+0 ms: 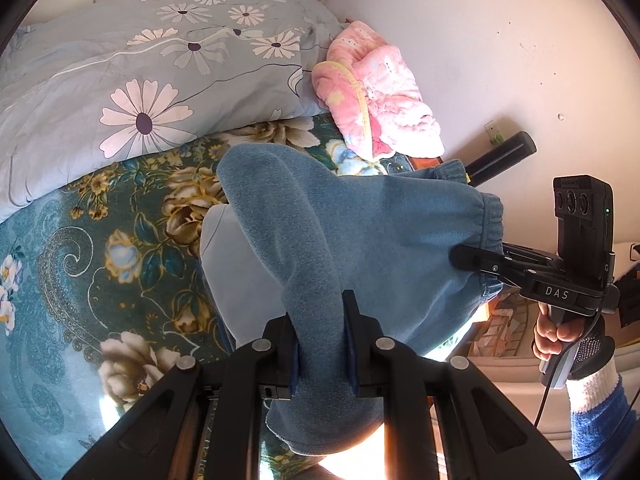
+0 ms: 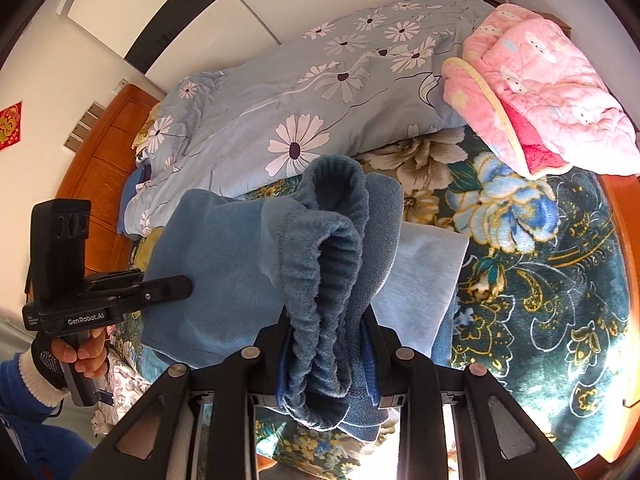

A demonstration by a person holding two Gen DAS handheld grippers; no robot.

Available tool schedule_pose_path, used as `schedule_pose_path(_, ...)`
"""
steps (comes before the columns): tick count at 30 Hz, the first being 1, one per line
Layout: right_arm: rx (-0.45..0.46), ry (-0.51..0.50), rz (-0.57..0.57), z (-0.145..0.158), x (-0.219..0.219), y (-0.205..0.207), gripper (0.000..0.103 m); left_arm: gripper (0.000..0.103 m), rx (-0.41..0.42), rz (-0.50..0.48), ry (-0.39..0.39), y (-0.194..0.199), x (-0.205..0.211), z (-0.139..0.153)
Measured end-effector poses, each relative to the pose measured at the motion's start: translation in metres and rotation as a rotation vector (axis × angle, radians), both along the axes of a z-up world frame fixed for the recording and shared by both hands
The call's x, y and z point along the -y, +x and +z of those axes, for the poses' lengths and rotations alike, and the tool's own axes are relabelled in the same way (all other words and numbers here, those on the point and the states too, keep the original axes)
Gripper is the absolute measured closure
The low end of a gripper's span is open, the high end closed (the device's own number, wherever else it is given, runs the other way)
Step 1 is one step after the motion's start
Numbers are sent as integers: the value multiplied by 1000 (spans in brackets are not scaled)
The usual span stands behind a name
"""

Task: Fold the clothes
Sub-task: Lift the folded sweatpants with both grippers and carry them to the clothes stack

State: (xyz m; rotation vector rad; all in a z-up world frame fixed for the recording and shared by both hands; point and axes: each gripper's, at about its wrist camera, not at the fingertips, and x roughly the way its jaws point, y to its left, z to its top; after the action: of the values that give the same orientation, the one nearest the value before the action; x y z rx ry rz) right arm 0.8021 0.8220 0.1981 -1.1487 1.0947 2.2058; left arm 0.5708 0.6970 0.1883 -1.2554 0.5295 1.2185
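Observation:
A blue fleece garment (image 1: 360, 232) with an elastic hem hangs between my two grippers over the bed. In the left wrist view my left gripper (image 1: 322, 320) is shut on a bunched fold of it. Off to the right, the right gripper (image 1: 476, 260) pinches the elastic edge, with a hand on its handle. In the right wrist view my right gripper (image 2: 328, 340) is shut on the gathered elastic band of the fleece garment (image 2: 224, 260). The left gripper (image 2: 172, 286) clamps the cloth's left side. A light blue cloth (image 2: 420, 272) lies flat under the fleece.
The bed is covered by a teal floral blanket (image 2: 540, 280). A grey-blue daisy duvet (image 2: 300, 120) is heaped along its far side, with a pink quilted blanket (image 2: 540, 92) beside it. A wooden headboard (image 2: 100, 184) stands at the left, and a white wall (image 1: 500, 60) borders the bed.

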Motion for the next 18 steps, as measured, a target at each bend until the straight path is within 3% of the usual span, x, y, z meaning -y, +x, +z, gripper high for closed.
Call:
schedule_pose_path(6, 5, -18, -10, -10, -10, 7, 72, 84, -15, -7, -9, 10, -8, -12)
schedule_pose_path(11, 5, -72, -34, -37, -18, 13, 72, 83, -53, -17, -34, 14, -13, -29)
schedule_pose_path(18, 5, -125, -59, -63, -25, 16, 70, 78, -31, -3, -80, 4, -14, -53)
